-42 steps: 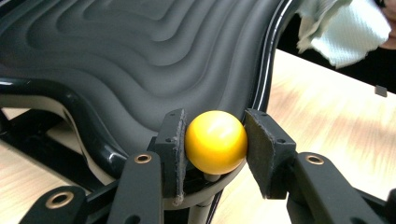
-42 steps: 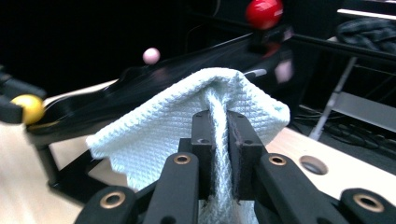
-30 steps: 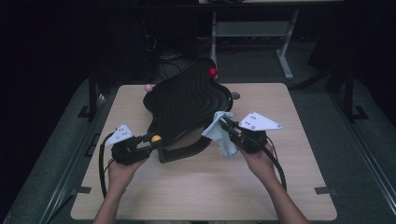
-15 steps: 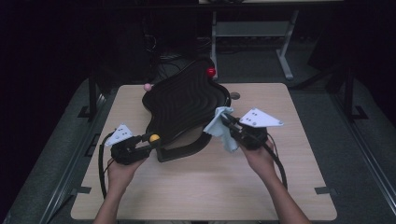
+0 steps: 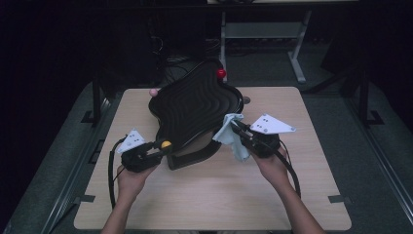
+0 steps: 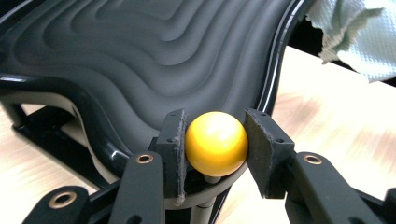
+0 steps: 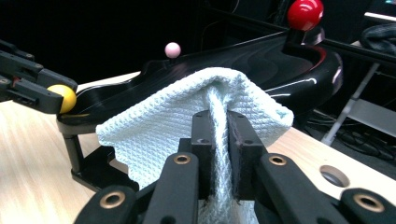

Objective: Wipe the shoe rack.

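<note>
A black board with wavy ridges (image 5: pixel 195 105) stands tilted on a stand on the table. It has a yellow ball (image 6: pixel 216 142) on a peg at its near left corner. My left gripper (image 5: pixel 163 145) has just been closing, and both pads (image 6: pixel 170 144) now touch that yellow ball (image 5: pixel 166 144). My right gripper (image 7: pixel 218 135) is shut on a light blue cloth (image 7: pixel 159 126). In the high view the cloth (image 5: pixel 233 139) hangs against the board's right edge from the right gripper (image 5: pixel 235 127).
A red ball (image 5: pixel 221 73) tops the board's far corner and a pink ball (image 5: pixel 154 92) its left corner. The wooden table (image 5: pixel 214 195) has a small round hole (image 7: pixel 334 176) near the board. Dark floor, cables and a metal frame lie beyond.
The left jaws have drawn in onto the yellow ball. The right gripper and its cloth have barely shifted along the board's edge.
</note>
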`<action>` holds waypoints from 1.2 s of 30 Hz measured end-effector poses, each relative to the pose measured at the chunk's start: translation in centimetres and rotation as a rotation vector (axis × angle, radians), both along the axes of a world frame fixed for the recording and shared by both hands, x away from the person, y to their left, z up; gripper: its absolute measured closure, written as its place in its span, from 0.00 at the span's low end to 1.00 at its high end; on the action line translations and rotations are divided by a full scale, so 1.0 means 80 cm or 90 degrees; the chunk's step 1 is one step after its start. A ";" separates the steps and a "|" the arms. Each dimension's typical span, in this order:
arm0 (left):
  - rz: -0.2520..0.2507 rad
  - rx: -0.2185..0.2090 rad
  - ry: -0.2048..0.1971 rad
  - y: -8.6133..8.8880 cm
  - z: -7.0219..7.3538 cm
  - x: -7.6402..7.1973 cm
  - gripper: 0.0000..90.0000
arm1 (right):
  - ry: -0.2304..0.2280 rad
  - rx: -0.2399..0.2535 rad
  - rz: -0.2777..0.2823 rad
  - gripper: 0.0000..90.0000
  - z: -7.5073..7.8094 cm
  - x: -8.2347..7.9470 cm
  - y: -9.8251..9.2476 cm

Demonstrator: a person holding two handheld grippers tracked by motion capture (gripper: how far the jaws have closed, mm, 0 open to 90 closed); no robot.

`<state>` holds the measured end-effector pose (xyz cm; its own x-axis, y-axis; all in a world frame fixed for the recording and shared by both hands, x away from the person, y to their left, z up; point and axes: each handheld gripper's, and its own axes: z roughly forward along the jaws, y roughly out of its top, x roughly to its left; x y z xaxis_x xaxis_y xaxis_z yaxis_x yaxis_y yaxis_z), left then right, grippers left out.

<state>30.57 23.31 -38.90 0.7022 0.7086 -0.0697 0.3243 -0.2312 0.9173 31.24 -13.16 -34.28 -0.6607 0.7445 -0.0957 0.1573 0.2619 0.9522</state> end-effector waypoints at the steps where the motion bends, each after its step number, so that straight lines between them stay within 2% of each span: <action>1: -0.004 0.001 0.000 -0.004 0.000 0.000 0.67 | -0.001 0.001 -0.004 0.91 0.001 -0.001 -0.003; 11: -0.055 0.010 -0.002 -0.043 0.001 0.007 0.67 | 0.002 0.004 -0.029 0.91 0.002 -0.007 -0.034; 14: -0.066 0.010 -0.001 -0.048 0.001 0.007 0.67 | 0.003 0.003 -0.031 0.91 0.000 -0.014 -0.041; 19: -0.063 0.000 0.008 -0.029 0.001 0.007 0.67 | -0.011 0.018 -0.050 0.91 0.008 -0.020 -0.062; 24: -0.040 -0.008 0.011 -0.003 0.001 0.006 0.67 | -0.015 0.021 -0.052 0.91 0.021 -0.011 -0.069; 27: -0.013 -0.007 0.013 0.015 0.001 0.009 0.65 | -0.010 0.023 -0.034 0.91 0.023 -0.007 -0.060; 31: 0.009 -0.011 0.015 0.033 0.000 0.013 0.66 | -0.004 0.032 0.010 0.91 0.019 -0.018 -0.041; 33: 0.018 -0.013 0.016 0.038 0.000 0.015 0.66 | -0.006 0.024 0.030 0.91 0.016 -0.023 -0.032; 36: 0.026 -0.014 0.018 0.043 -0.001 0.017 0.65 | -0.008 0.021 0.025 0.91 0.019 -0.017 -0.031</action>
